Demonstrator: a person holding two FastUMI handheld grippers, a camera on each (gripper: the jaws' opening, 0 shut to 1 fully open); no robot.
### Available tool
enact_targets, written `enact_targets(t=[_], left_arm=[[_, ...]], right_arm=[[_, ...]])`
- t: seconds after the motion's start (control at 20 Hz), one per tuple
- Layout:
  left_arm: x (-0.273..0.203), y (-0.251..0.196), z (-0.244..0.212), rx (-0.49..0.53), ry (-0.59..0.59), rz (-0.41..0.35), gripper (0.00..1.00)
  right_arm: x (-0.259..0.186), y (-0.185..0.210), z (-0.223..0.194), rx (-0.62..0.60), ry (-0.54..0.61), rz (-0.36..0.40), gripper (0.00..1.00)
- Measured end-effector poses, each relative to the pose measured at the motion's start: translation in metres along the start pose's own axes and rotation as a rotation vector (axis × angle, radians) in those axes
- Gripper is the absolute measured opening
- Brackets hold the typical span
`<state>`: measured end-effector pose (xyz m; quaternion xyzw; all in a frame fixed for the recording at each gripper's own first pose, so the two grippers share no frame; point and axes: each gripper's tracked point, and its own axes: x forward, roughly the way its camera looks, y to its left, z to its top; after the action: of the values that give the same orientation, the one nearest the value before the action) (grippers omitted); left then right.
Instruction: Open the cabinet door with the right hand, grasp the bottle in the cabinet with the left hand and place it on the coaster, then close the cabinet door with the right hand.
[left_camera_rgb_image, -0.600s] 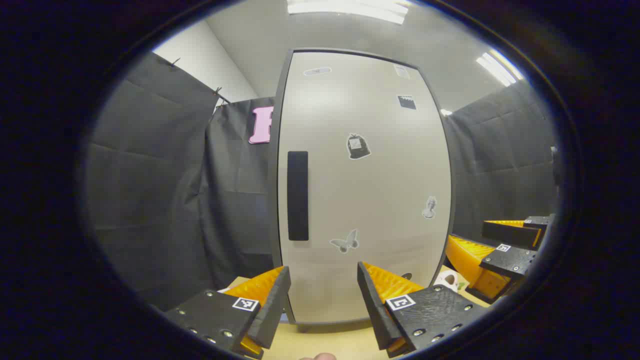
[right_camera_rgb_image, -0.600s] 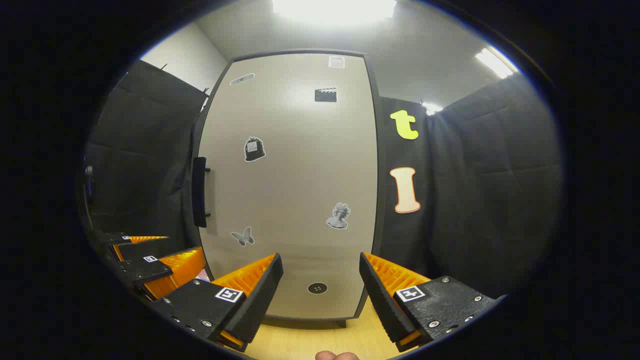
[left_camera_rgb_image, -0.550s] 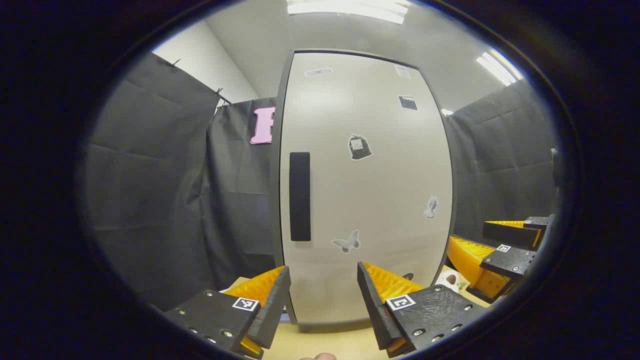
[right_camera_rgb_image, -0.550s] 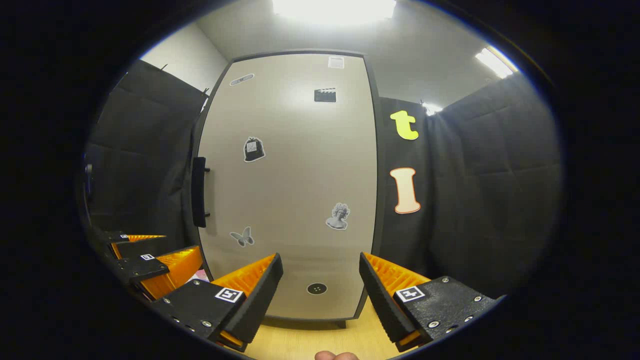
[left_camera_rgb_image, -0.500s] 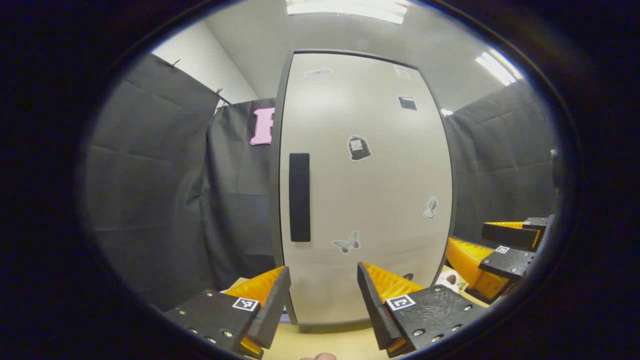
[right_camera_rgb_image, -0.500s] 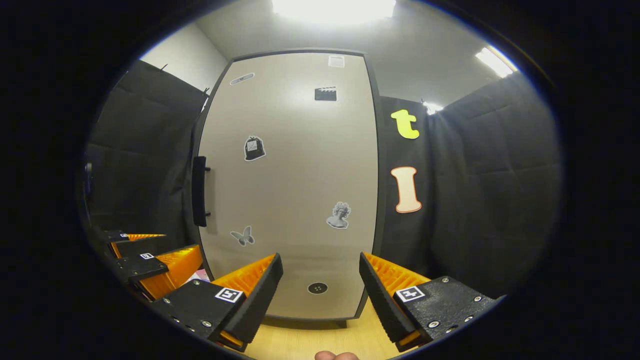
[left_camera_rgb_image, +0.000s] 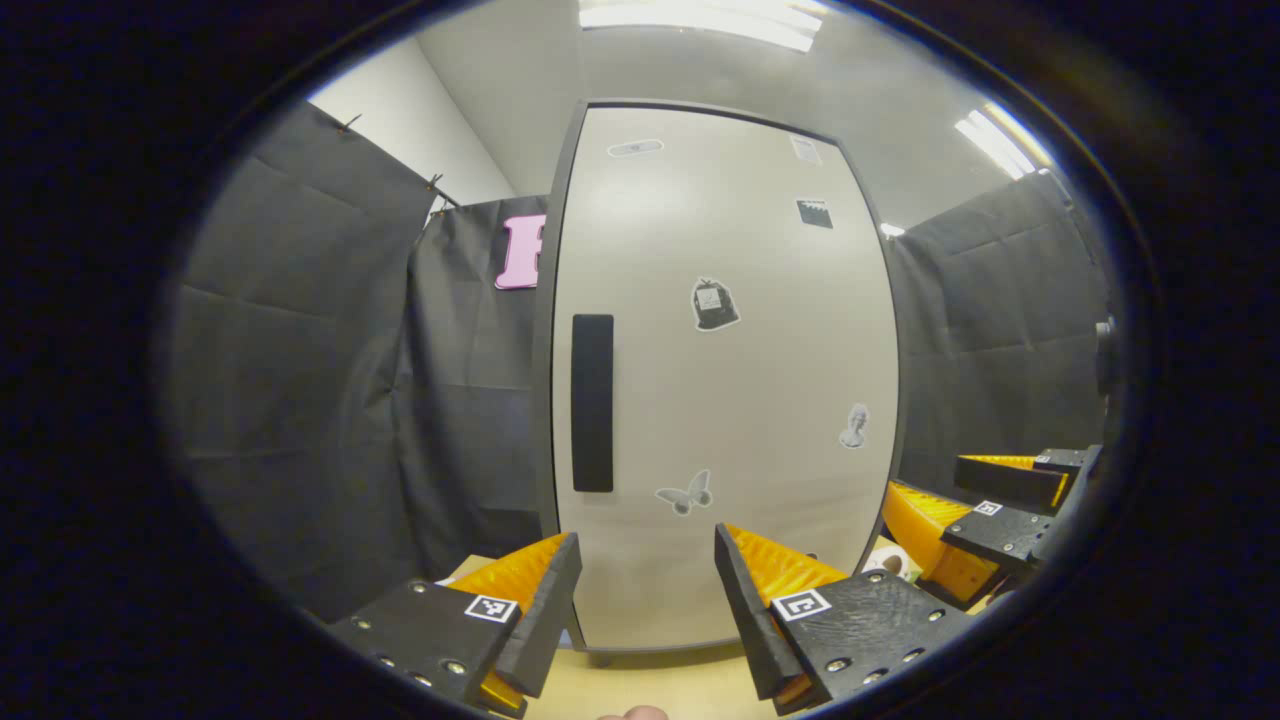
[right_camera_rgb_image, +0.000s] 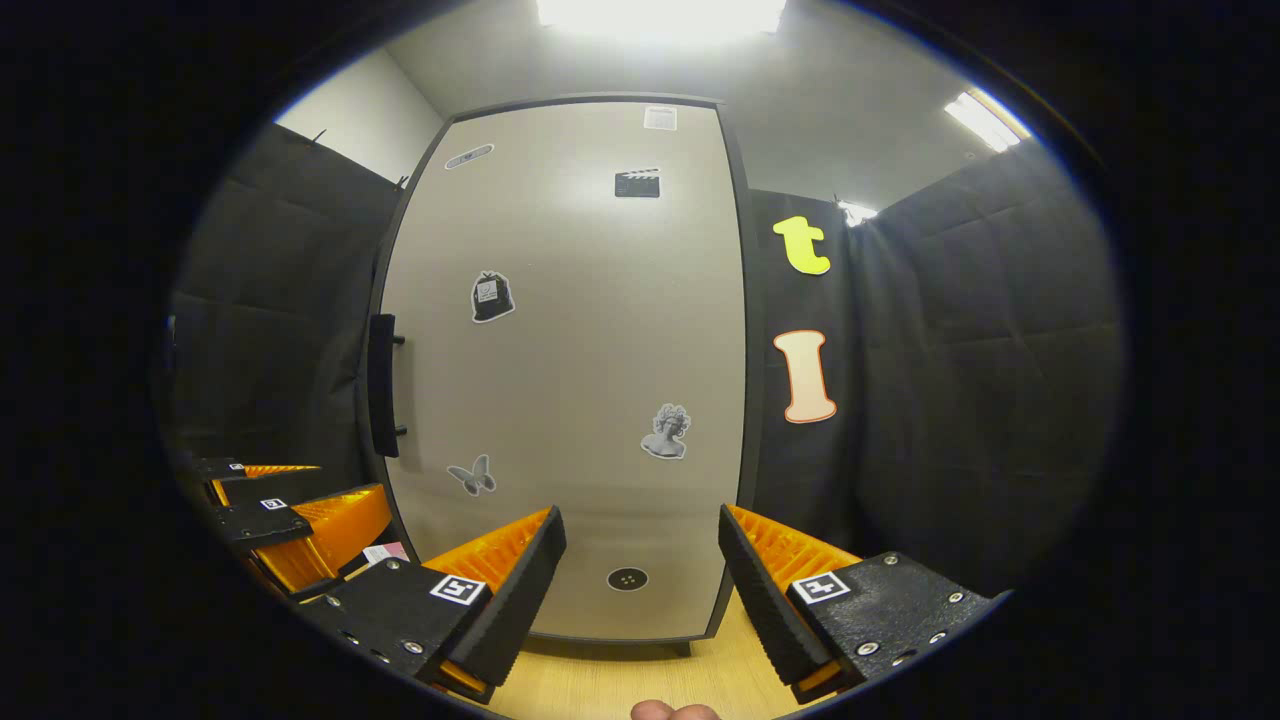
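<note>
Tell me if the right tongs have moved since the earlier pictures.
Yes, slightly: in the right gripper view the door handle sits farther left, so the right tongs shifted or turned a little rightward.

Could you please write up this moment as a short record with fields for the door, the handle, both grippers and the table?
door: cabinet door shut, stickers on its face
handle: vertical dark bar by the door's left edge, untouched
left gripper: jaws open, empty, in front of the door's lower part
right gripper: jaws open, empty, facing the door's lower part, away from the handle
table: wooden top under the cabinet
bottle: hidden behind the shut door
task stage: door not yet opened
</note>
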<state>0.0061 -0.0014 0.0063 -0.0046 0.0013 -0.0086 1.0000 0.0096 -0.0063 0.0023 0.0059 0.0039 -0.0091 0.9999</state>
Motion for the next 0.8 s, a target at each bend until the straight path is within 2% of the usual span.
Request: enact_targets(t=[0.05,0.35,0.4,0.5,0.55,0.65,0.75,0.8], left_arm=[[0.0,0.001,0.004,0.004,-0.01,0.004,0.77],[0.0,-0.002,0.011,0.022,-0.037,-0.005,0.8],[0.0,-0.002,0.009,0.019,-0.037,-0.007,0.76],[-0.002,-0.005,0.011,-0.007,-0.05,-0.03,0.8],[-0.005,-0.004,0.013,-0.021,-0.058,-0.035,0.76],[-0.009,0.001,0.013,-0.03,-0.06,-0.034,0.8],[-0.012,0.009,0.01,-0.037,-0.062,-0.035,0.8],[-0.014,0.015,0.006,-0.037,-0.06,-0.031,0.76]], right_arm=[[0.0,0.002,0.001,-0.001,0.0,0.004,0.95],[0.005,0.006,0.002,-0.015,-0.004,0.024,0.95],[0.006,0.006,0.003,-0.016,-0.006,0.025,0.95],[0.008,0.005,0.004,-0.018,-0.007,0.025,0.95],[0.011,0.005,0.005,-0.018,-0.006,0.028,0.95],[0.014,0.005,0.006,-0.021,-0.004,0.03,0.95],[0.019,0.01,0.007,-0.023,-0.004,0.043,0.95],[0.022,0.013,0.007,-0.031,-0.005,0.054,0.95]])
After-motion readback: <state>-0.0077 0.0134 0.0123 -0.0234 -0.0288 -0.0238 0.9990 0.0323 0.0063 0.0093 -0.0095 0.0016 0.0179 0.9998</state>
